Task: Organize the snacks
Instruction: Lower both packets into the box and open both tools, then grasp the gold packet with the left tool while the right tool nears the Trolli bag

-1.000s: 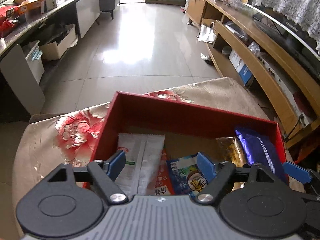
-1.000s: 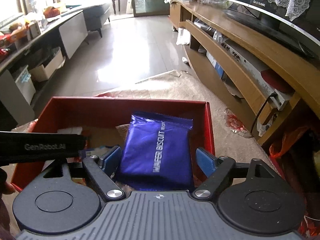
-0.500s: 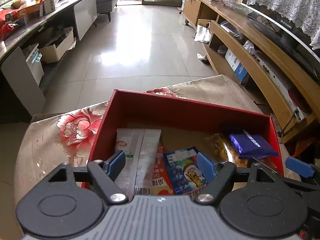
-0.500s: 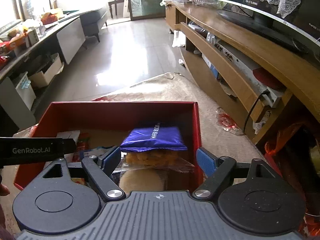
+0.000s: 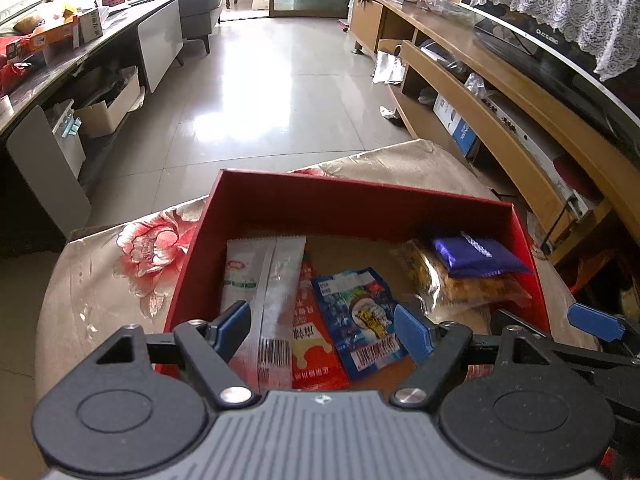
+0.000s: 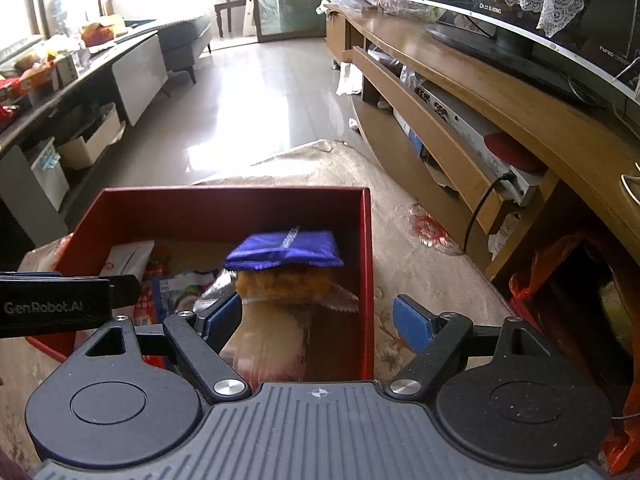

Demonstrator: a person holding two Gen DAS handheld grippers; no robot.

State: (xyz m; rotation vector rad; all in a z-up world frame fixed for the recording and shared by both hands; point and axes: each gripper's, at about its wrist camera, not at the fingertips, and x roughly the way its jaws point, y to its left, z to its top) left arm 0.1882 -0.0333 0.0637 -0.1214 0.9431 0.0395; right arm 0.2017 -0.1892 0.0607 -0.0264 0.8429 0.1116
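A red box (image 5: 352,204) (image 6: 366,264) sits on a floral-clothed table and holds several snack packs. A blue wafer biscuit pack (image 5: 478,256) (image 6: 286,250) lies on a clear bag of yellow snacks (image 5: 460,288) (image 6: 280,284) at the box's right end. A white sachet (image 5: 260,280), a red pack (image 5: 310,340) and a light-blue pack (image 5: 356,312) lie at the left. My left gripper (image 5: 322,328) hovers open above the near left of the box. My right gripper (image 6: 318,318) stands open over the box's near right wall, nothing between its fingers.
The table's floral cloth (image 5: 132,264) surrounds the box. A long wooden TV cabinet (image 6: 500,120) runs along the right, with an orange bag (image 6: 560,256) near its base. A dark counter with boxes (image 5: 60,40) stands at left; tiled floor (image 5: 280,100) lies beyond.
The blue wafer pack has gone from between my right gripper's fingers to lying in the box on the yellow snack bag. Both grippers have drawn back and slightly up from the box.
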